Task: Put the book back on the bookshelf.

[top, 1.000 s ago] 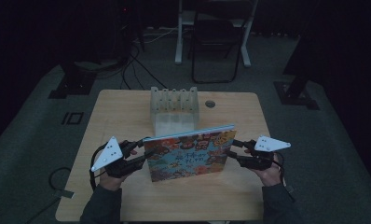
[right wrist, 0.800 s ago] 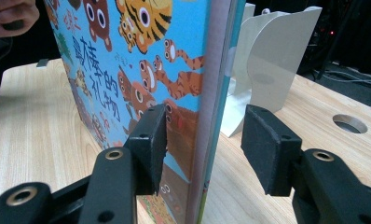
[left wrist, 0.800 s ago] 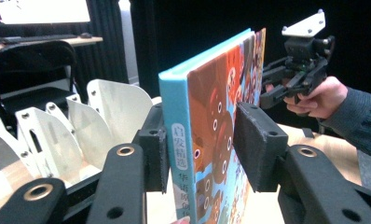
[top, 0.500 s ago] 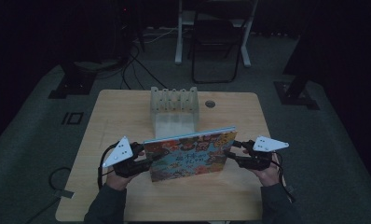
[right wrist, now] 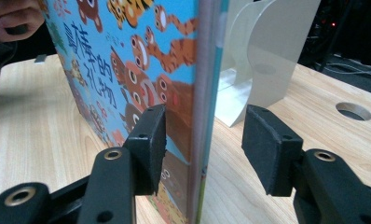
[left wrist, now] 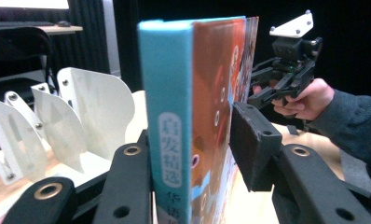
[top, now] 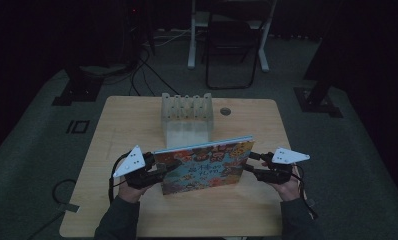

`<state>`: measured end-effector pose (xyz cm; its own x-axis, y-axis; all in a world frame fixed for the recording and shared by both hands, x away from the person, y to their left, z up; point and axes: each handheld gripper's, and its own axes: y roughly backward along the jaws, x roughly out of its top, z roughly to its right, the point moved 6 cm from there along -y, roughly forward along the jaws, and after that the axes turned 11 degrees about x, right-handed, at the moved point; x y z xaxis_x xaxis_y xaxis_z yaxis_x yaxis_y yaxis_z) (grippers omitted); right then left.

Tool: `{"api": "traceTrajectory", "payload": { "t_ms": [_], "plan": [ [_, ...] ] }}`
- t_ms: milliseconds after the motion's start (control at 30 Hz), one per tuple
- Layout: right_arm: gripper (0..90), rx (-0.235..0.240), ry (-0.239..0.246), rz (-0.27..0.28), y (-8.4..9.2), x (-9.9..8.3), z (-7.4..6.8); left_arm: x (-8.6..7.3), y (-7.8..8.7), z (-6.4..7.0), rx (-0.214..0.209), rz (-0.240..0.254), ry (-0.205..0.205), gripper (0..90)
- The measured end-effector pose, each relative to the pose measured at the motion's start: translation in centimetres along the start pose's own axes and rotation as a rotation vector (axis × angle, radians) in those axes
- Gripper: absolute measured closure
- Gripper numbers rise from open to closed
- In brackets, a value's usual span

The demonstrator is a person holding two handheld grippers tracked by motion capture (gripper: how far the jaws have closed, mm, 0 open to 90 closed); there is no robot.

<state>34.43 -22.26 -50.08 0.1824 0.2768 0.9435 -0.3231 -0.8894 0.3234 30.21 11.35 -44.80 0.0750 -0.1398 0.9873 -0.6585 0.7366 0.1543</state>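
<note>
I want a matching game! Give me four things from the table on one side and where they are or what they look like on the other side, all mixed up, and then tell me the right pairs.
Things:
1. picture book
2. white rack
3. round hole
4. book's spine

Places or looks:
A. in the tabletop, beside the rack
B. light blue with white writing
C. standing upright between the left gripper and the right gripper
D. behind the book, with curved dividers

Right pairs: 1-C, 2-D, 3-A, 4-B
</note>
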Motion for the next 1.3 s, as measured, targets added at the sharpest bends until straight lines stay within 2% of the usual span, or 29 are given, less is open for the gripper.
{"api": "traceTrajectory", "payload": {
  "t_ms": [333, 500, 700, 933, 1167, 1300],
  "plan": [
    [49.0, -0.01, -0.022, -0.01, 0.3, -1.1, 0.2, -0.4, -0.5, -0.1, 0.006, 0.0, -0.004, 61.2],
    [49.1, -0.011, -0.035, -0.014, 0.3, -1.8, 0.3, -0.8, -0.7, -0.3, -0.012, -0.005, 0.019, 61.2],
    [49.0, -0.014, -0.052, -0.021, 0.4, -2.5, 0.3, -0.9, -0.7, -0.3, -0.014, -0.009, 0.026, 63.7],
    [49.1, -0.016, -0.058, -0.019, 0.5, -3.0, 0.4, -1.1, -0.8, 0.0, -0.014, -0.021, 0.003, 63.3],
    [49.0, -0.014, -0.064, -0.021, 0.4, -3.2, 0.4, -1.8, -0.9, 0.4, -0.02, -0.054, -0.023, 62.8],
    [49.0, -0.013, -0.066, -0.021, 0.4, -3.4, 0.4, -2.1, -1.0, 0.4, -0.026, -0.069, -0.022, 62.8]
  ]
}}
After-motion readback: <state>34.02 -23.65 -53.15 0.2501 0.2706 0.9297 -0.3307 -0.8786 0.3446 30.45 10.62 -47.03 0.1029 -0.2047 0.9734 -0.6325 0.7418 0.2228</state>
